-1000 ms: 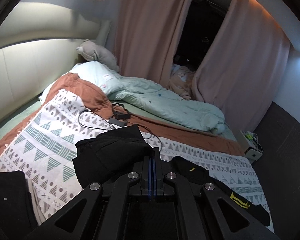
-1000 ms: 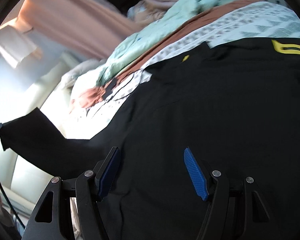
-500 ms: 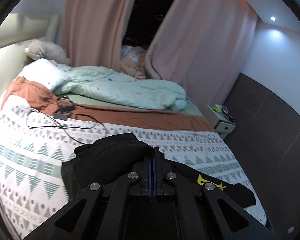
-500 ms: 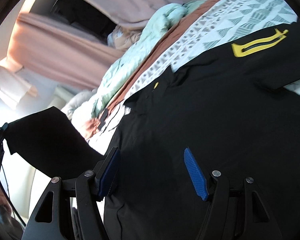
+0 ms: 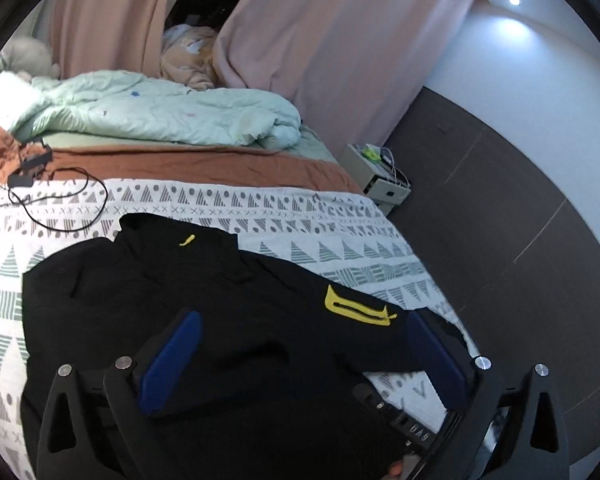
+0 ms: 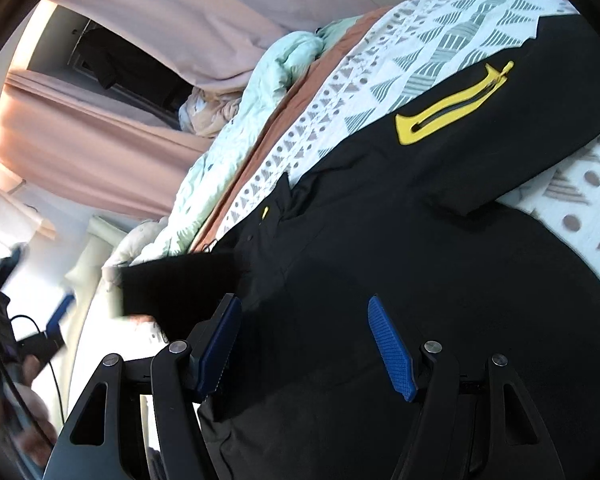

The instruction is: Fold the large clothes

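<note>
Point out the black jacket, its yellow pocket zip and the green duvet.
black jacket (image 5: pixel 220 300), left wrist view, chest panel.
yellow pocket zip (image 6: pixel 452 108), right wrist view, mid trim.
green duvet (image 5: pixel 160 112), left wrist view, top.

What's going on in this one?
A person with a gripper in each hand is folding a black jacket spread on a patterned bedspread. The left gripper is opening its jaws above the jacket, with cloth lying below them but not pinched. The right gripper hangs open over the jacket's body, gripping nothing. A sleeve with a yellow zip pocket lies folded across the jacket.
</note>
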Available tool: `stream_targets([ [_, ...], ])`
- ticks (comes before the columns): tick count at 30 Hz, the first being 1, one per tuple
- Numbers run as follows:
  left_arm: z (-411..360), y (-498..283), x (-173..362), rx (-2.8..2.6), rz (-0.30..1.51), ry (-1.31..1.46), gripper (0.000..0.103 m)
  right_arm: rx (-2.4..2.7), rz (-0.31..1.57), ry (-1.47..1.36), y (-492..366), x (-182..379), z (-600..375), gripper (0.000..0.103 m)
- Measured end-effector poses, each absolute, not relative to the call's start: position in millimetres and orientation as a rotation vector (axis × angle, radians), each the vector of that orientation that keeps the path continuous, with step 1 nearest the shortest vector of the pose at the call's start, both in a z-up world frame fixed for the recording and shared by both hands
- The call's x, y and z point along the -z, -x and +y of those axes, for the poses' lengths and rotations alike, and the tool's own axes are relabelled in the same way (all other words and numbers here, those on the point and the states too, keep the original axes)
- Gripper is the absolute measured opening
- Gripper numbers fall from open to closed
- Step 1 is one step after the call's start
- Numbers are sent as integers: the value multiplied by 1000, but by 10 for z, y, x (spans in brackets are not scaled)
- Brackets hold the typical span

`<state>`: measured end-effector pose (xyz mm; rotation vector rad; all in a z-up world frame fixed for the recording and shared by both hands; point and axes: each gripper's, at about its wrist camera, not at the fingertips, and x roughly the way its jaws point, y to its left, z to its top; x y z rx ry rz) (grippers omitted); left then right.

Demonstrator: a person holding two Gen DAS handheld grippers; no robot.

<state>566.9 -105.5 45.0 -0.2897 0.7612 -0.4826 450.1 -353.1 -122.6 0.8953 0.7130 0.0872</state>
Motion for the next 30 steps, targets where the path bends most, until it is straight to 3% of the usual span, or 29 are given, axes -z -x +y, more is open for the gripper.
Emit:
stream_targets([
  [5,-879,-5414,-416,386,723,248,102,-72,710,-864,-4503,1192,-3556,67],
  [15,281,-4722,-209,118,696,281,101,-93,822,-572,-4817,1244,-2915,67],
  [20,897,-4138,-109,-21,690,344,101,-108,910,-380,-4998,1405,-2417,75],
  [30,1869,-2986,156,-263,687,438,101,-37,976,-171,-5134,1765,-1964,75],
])
